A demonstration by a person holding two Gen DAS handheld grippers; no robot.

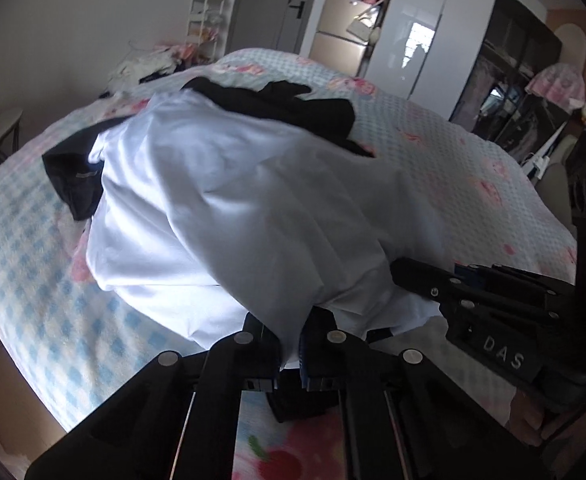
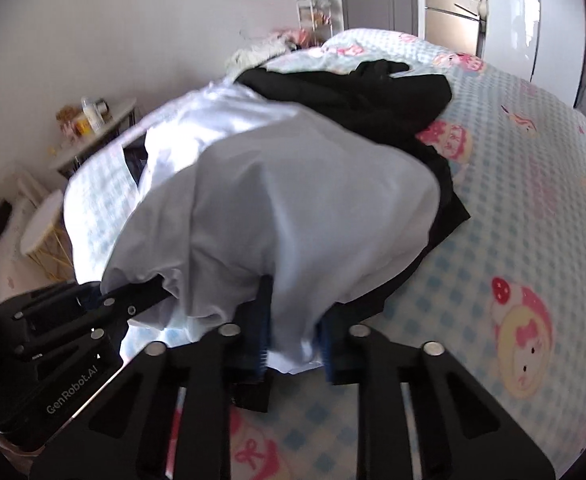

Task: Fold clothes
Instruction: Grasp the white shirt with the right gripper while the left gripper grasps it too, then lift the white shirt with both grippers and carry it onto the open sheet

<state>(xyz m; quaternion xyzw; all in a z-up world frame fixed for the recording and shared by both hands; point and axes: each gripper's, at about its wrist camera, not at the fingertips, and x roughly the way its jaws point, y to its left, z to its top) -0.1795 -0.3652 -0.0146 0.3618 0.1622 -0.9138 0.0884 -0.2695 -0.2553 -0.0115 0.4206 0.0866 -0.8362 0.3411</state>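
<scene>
This is a bedroom with a big bed [image 1: 433,152] under a cover of blue checks and pink cartoon pictures. Far left by the wall stands a small desk [image 2: 93,148] with bottles and jars on it, too blurry to read. Behind the bed is a white shelf rack [image 1: 207,20], a grey door [image 1: 277,4], then a small fridge [image 1: 341,36] with toys on top, and a shiny white wardrobe [image 1: 433,24]. The right edge of the room is dark and hard to make out.

On the bed lies a white shirt [image 1: 221,192], bunched up and lifted at its near edge. It covers most of the dark clothes [image 1: 305,108] under it, so only black bits poke out at the left side and the back. I cannot tell how many dark clothes there are.

The left hand-held gripper [image 1: 289,356] is pressed together, pinching the near edge of the white shirt. The cloth hangs over its blue pads [image 1: 303,354], so the tips are mostly hidden. The right hand-held gripper [image 2: 293,344] is just beside it, also pinching the near edge of the white shirt, with a thicker fold of cloth between its fingers [image 2: 261,332]. Each hand-held gripper shows at the side of the other's view, its front tucked under the cloth. A bit of a hand [image 1: 533,420] shows at the lower right, mostly cut off.
</scene>
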